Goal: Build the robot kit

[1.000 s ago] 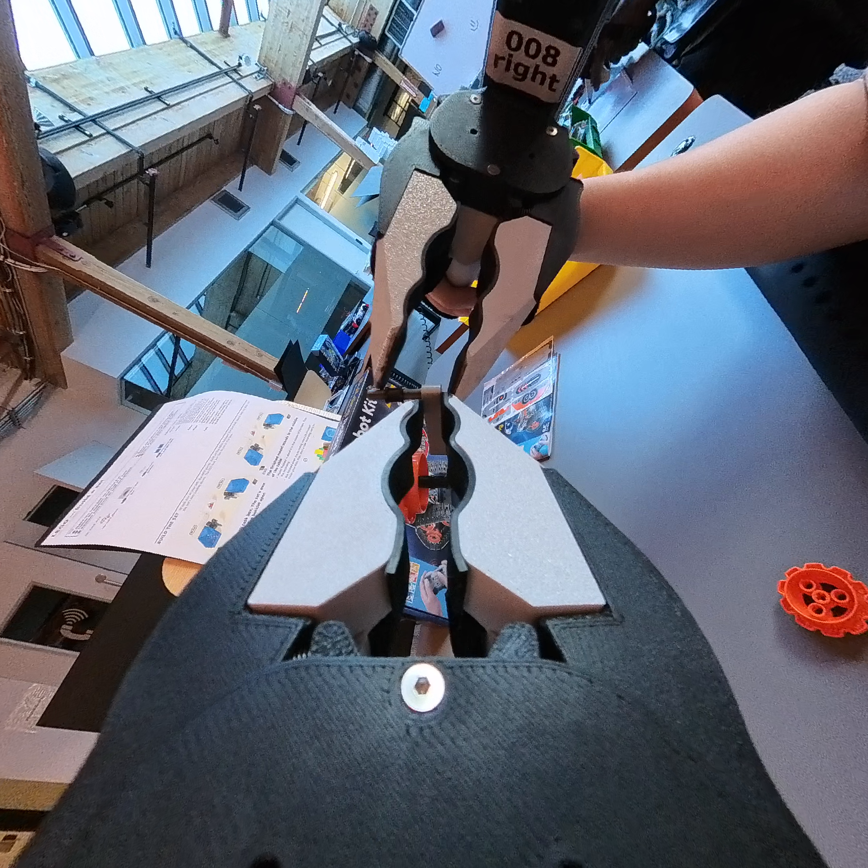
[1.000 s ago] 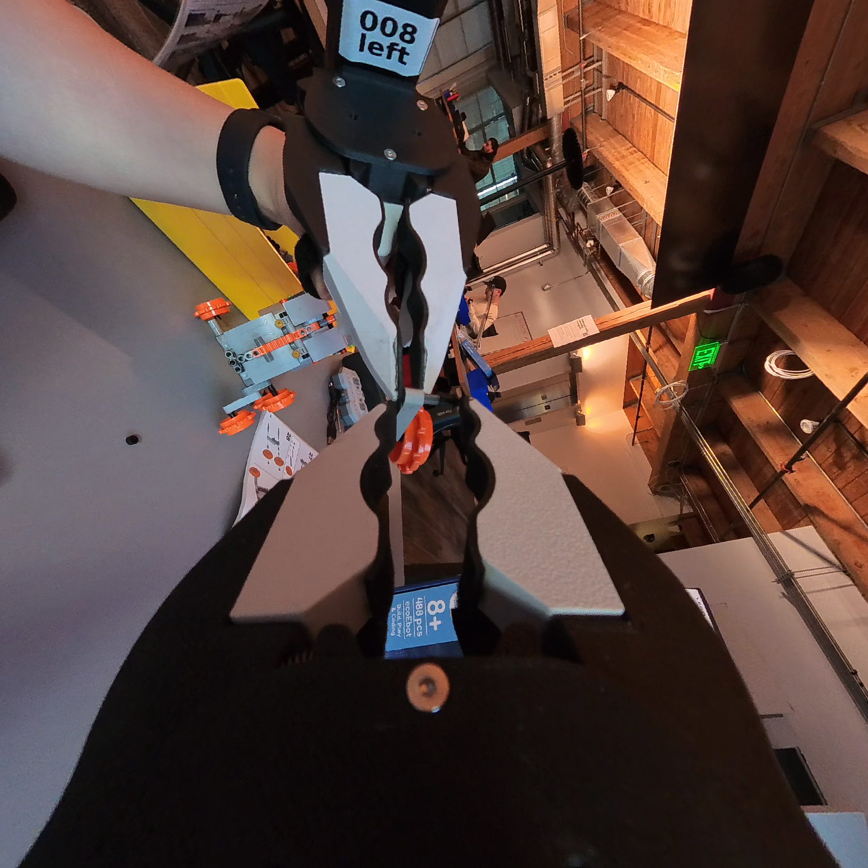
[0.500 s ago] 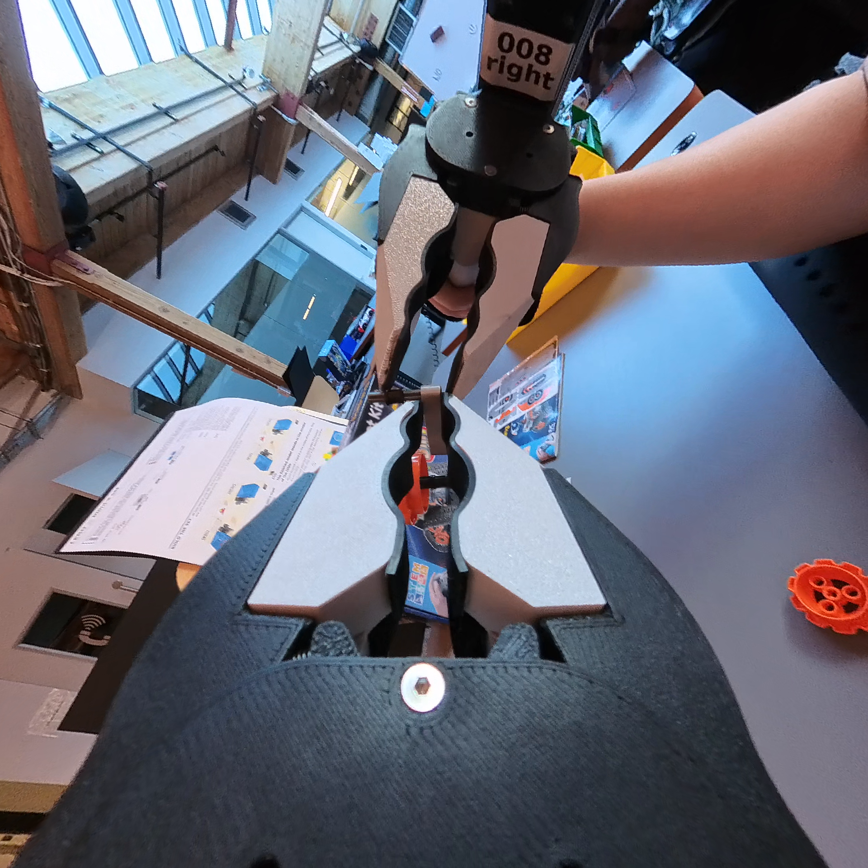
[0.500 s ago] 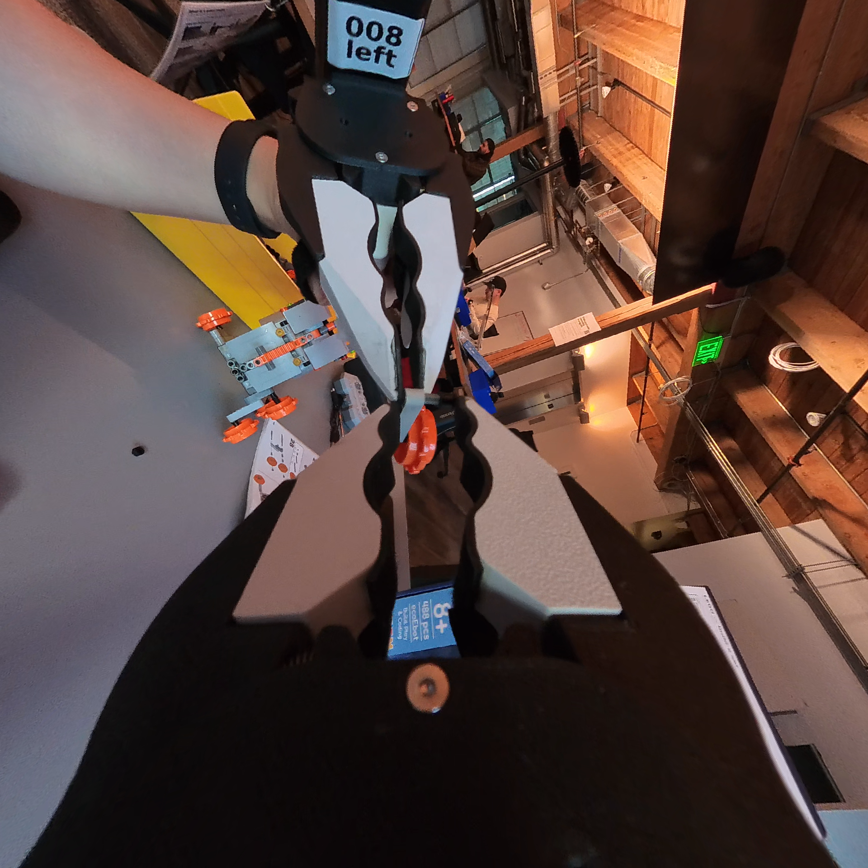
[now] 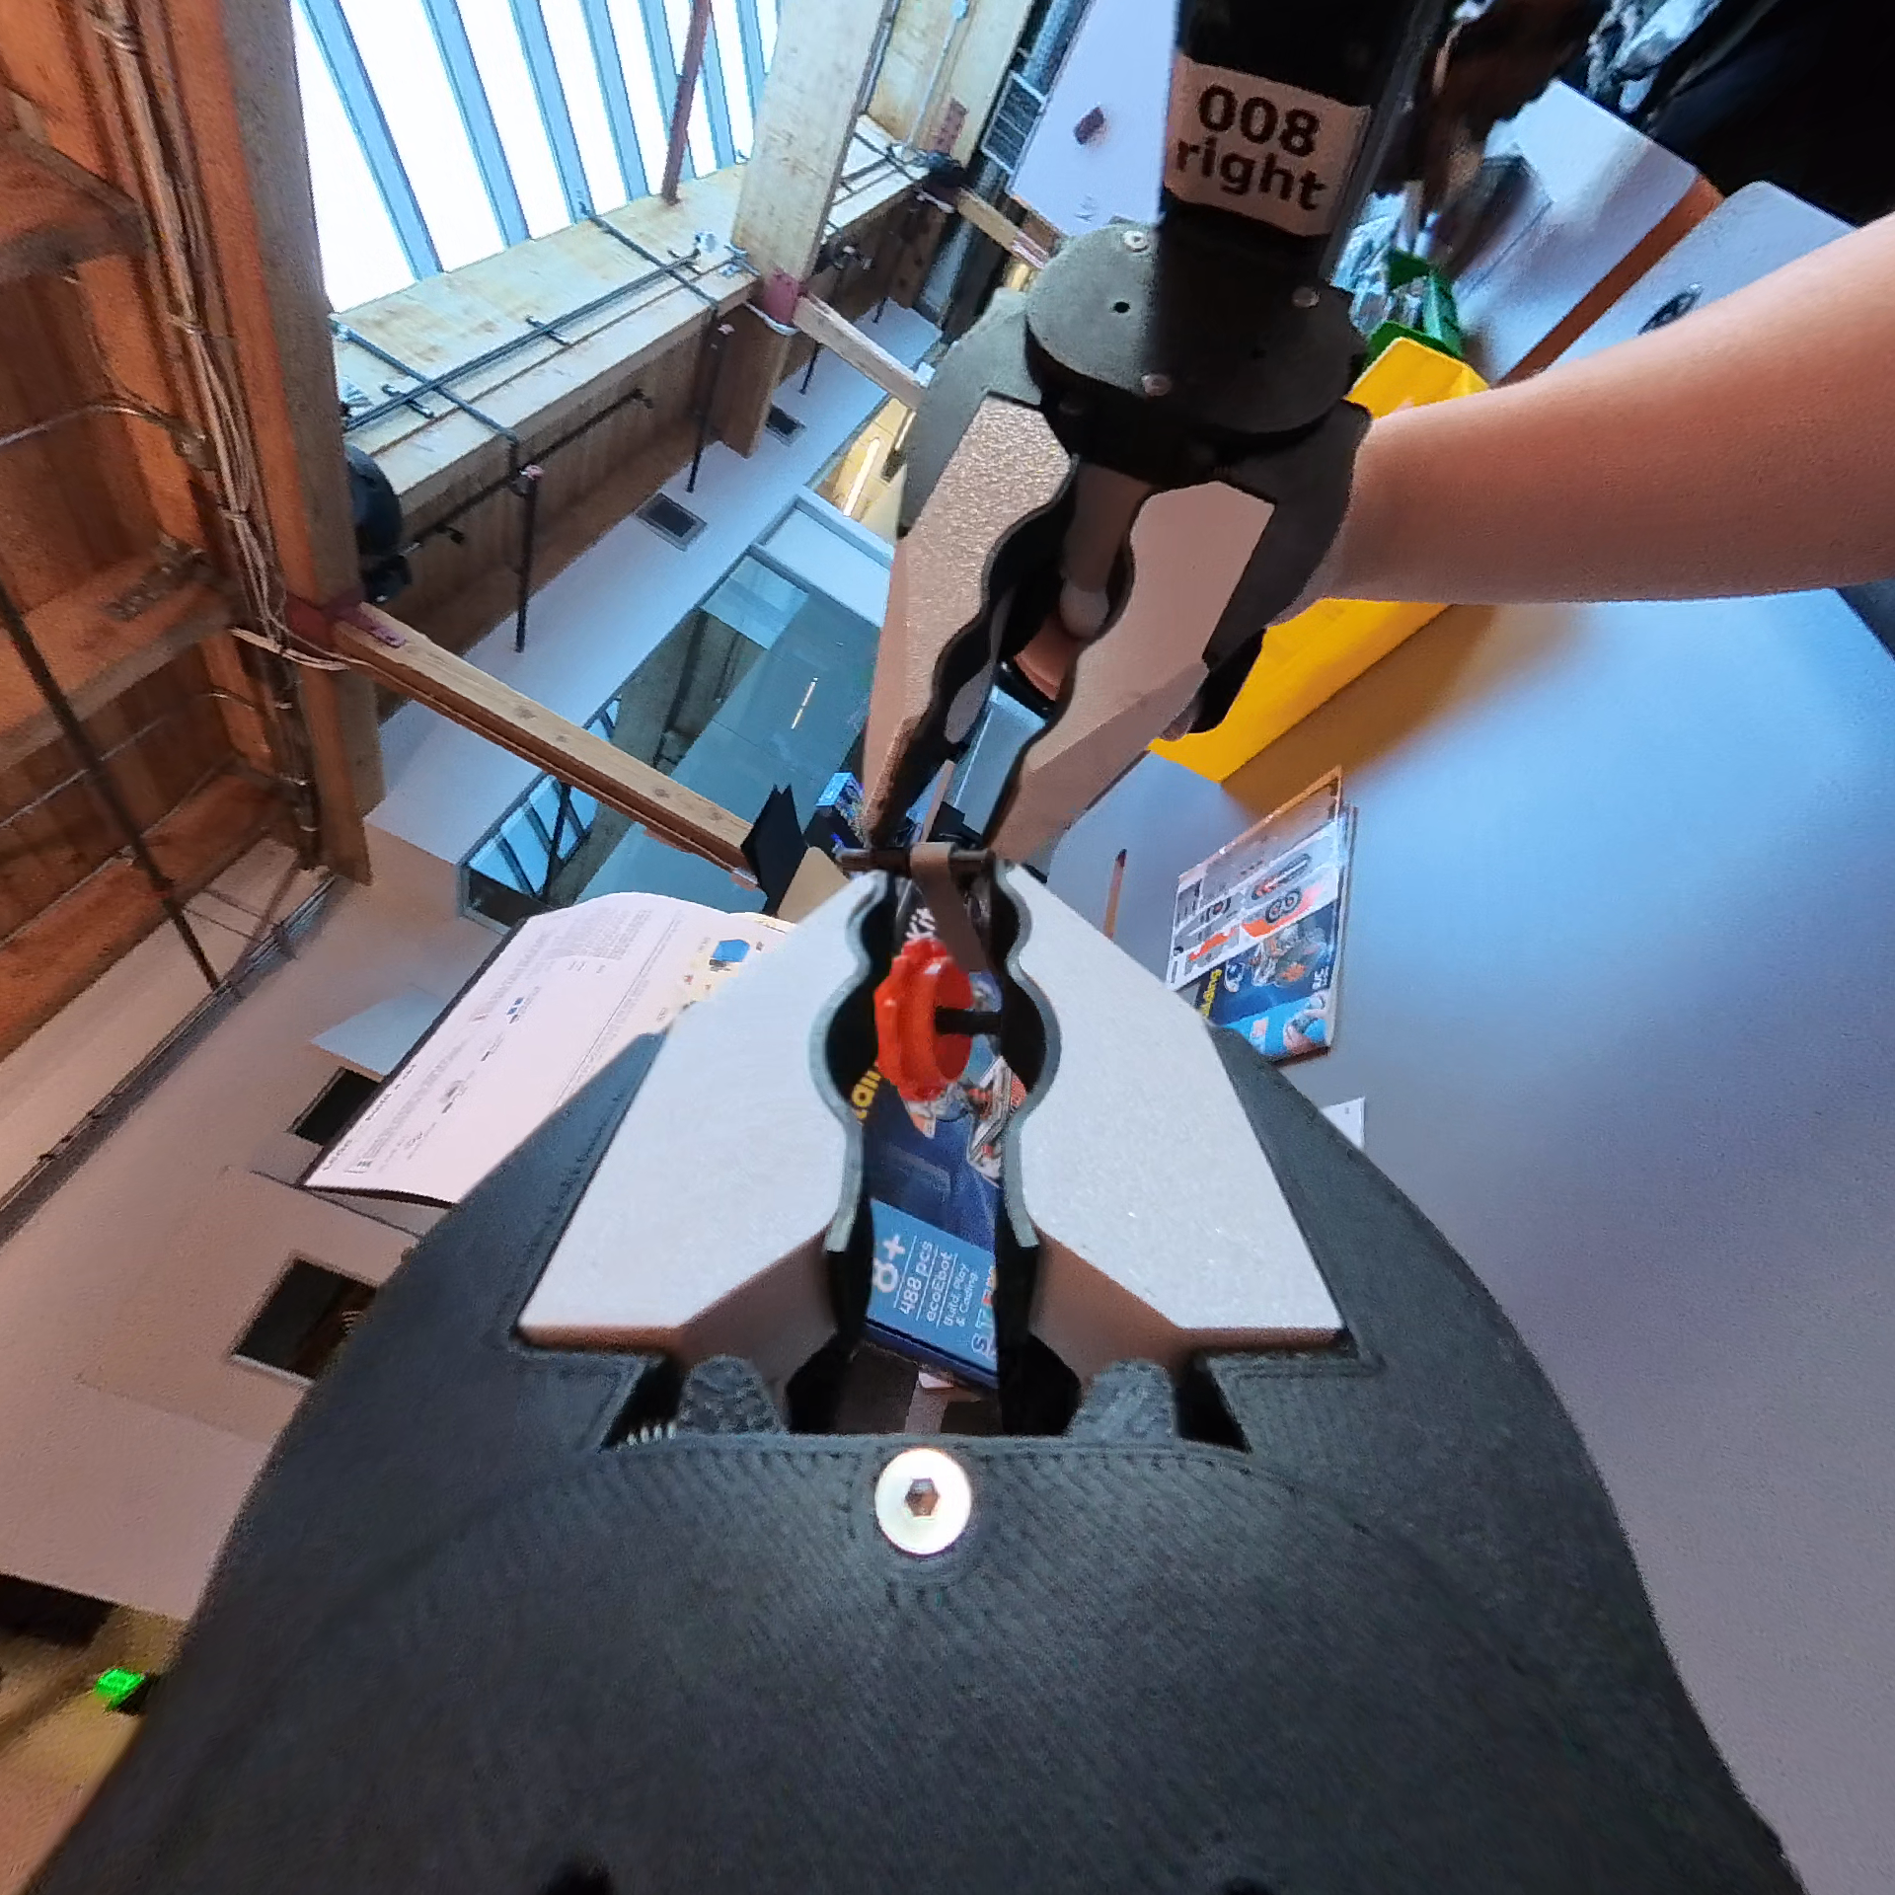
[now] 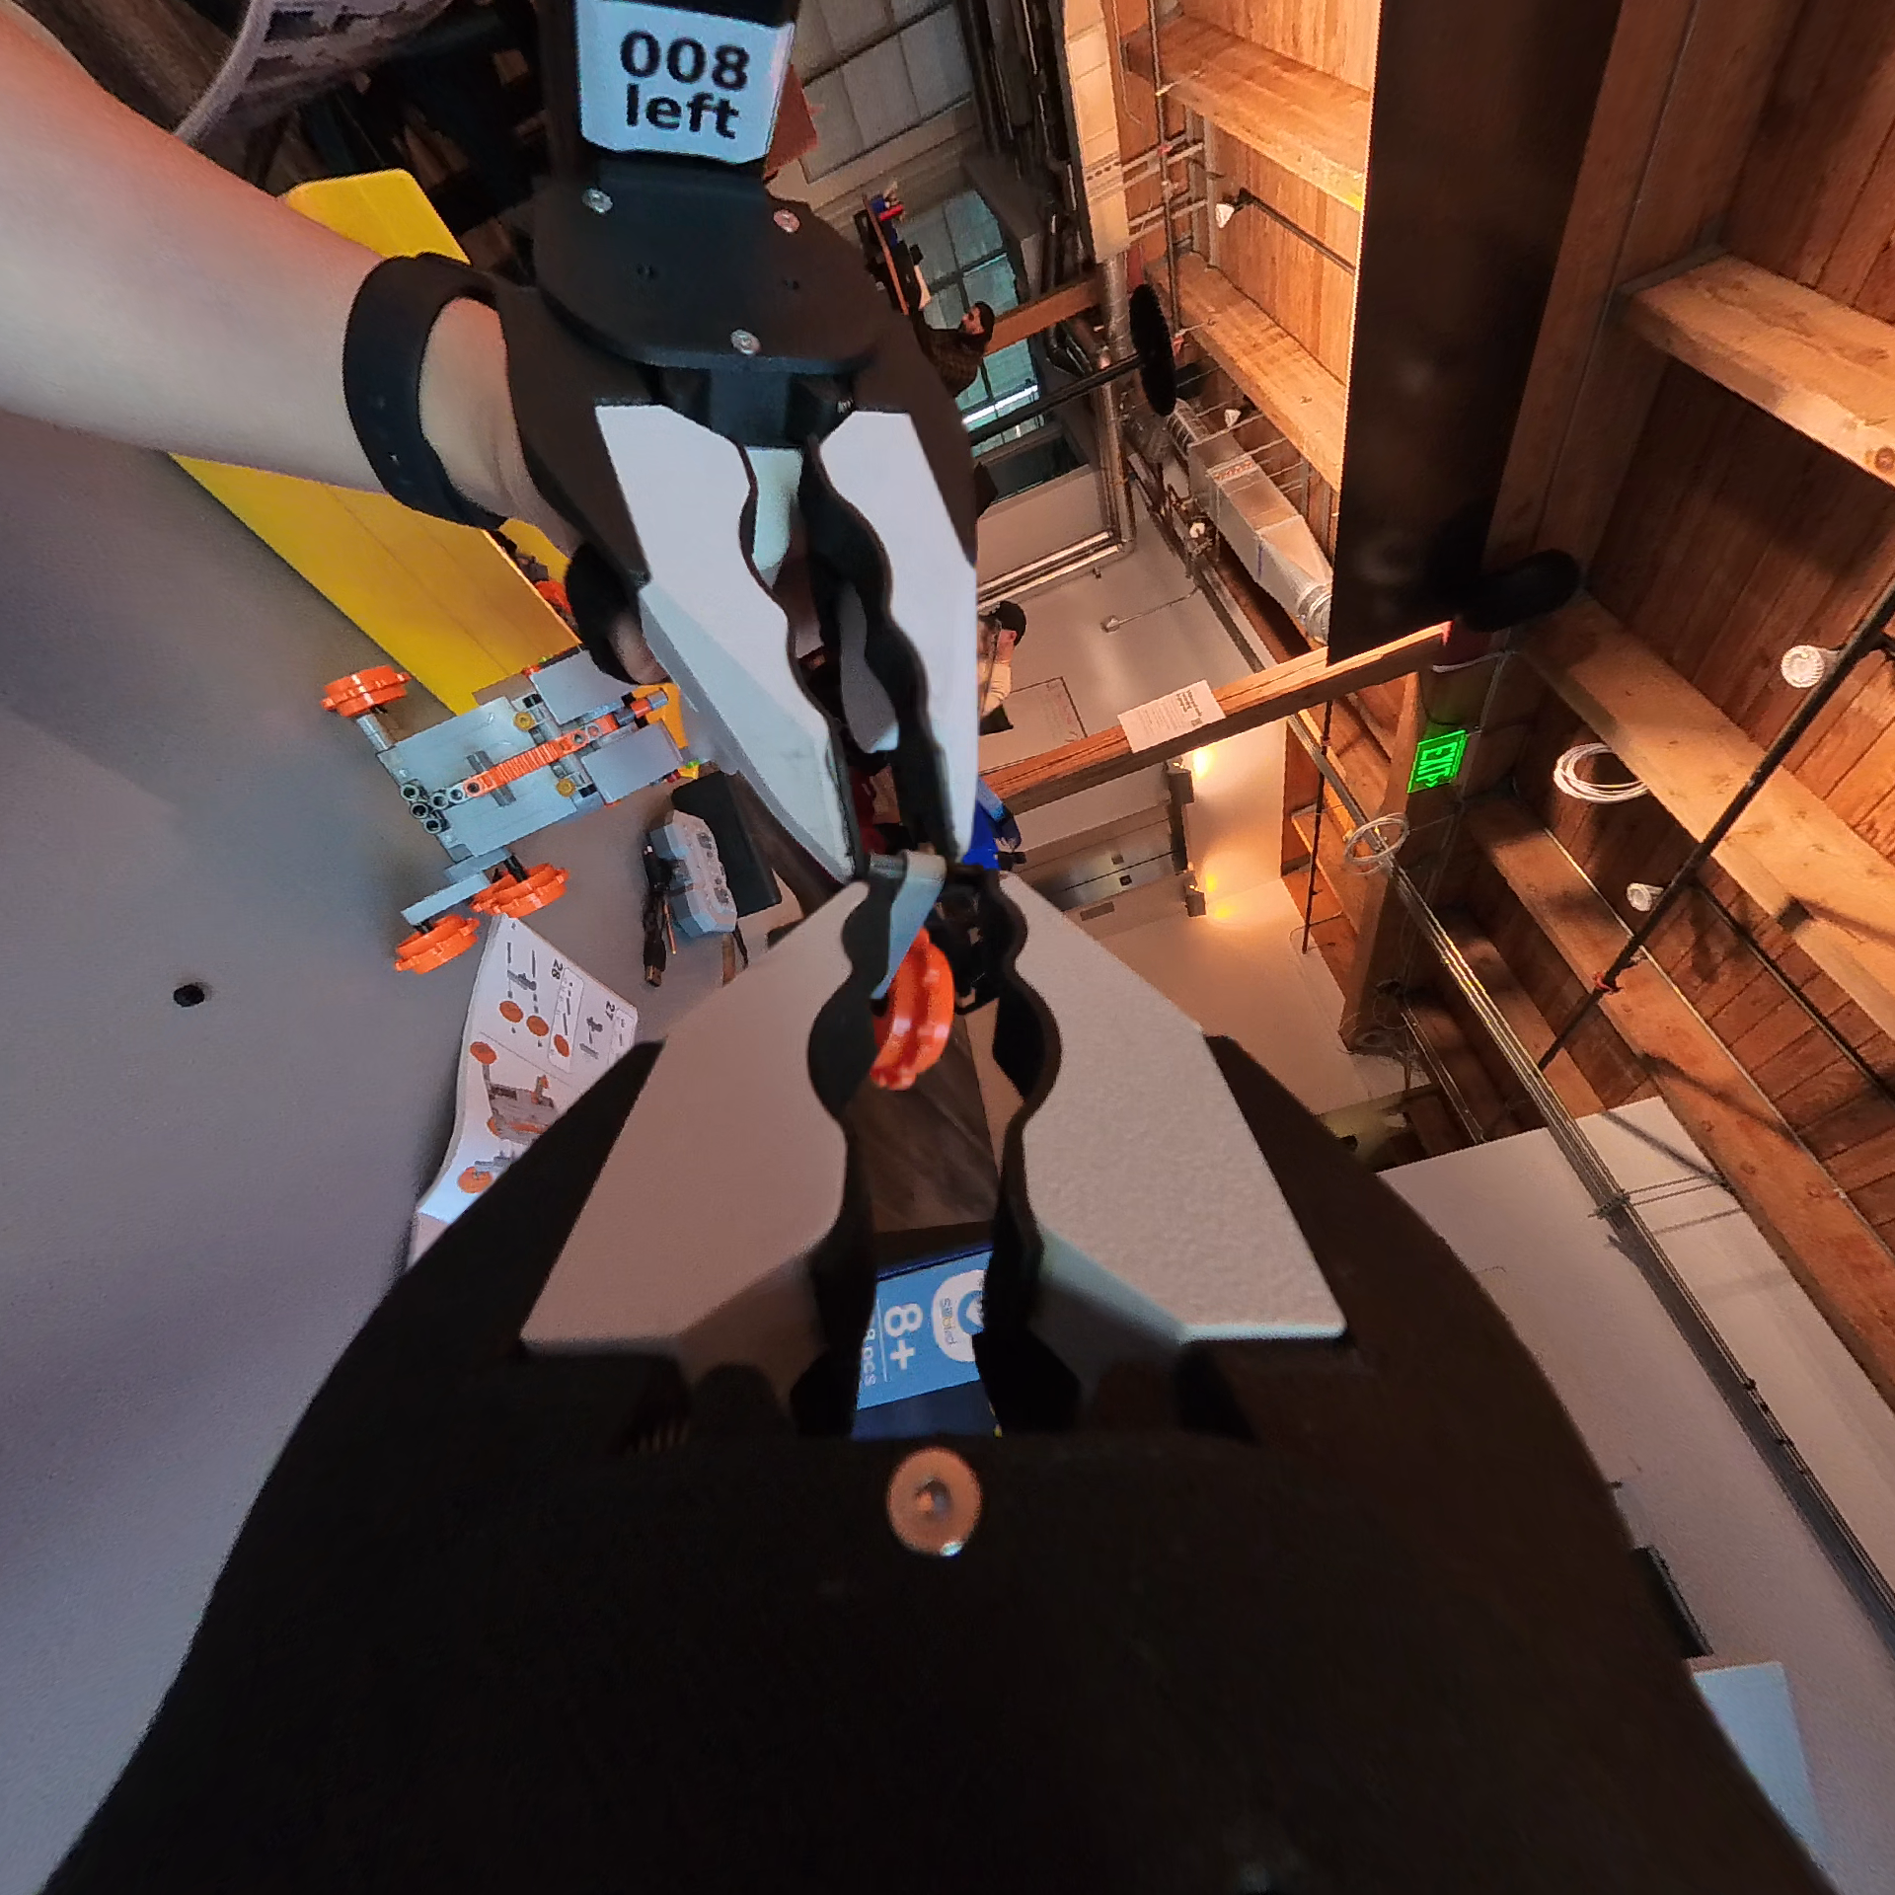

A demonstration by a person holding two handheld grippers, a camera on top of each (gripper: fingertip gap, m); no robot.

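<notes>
My two grippers meet tip to tip in the air above a grey table [image 5: 1589, 923]. My left gripper [image 5: 931, 887] is shut on the top end of a small grey beam [image 5: 949, 902]. The beam hangs down between the fingers and carries an orange gear wheel [image 5: 913, 1025] on a black axle. My right gripper [image 6: 928, 897] faces it and pinches a short black pin at the beam's top end [image 6: 908, 913]. The orange wheel also shows in the right wrist view [image 6: 913, 1010]. The right gripper [image 5: 933, 836] and left gripper [image 6: 902, 856] each show in the other's view.
On the table lie a yellow bin [image 5: 1333, 636], a colourful booklet [image 5: 1272, 923], a blue kit box [image 5: 923, 1282] and a printed sheet [image 5: 533, 1036]. A grey and orange wheeled model [image 6: 513, 759], a small grey unit [image 6: 697, 872] and an open instruction booklet [image 6: 533, 1056] lie to the left. My two grippers' fingertips are within a few centimetres of each other.
Both grippers stayed tip to tip on the small part while turning a little. The orange wheel hangs lower in the left view. The loose orange gear on the table has left the view.
</notes>
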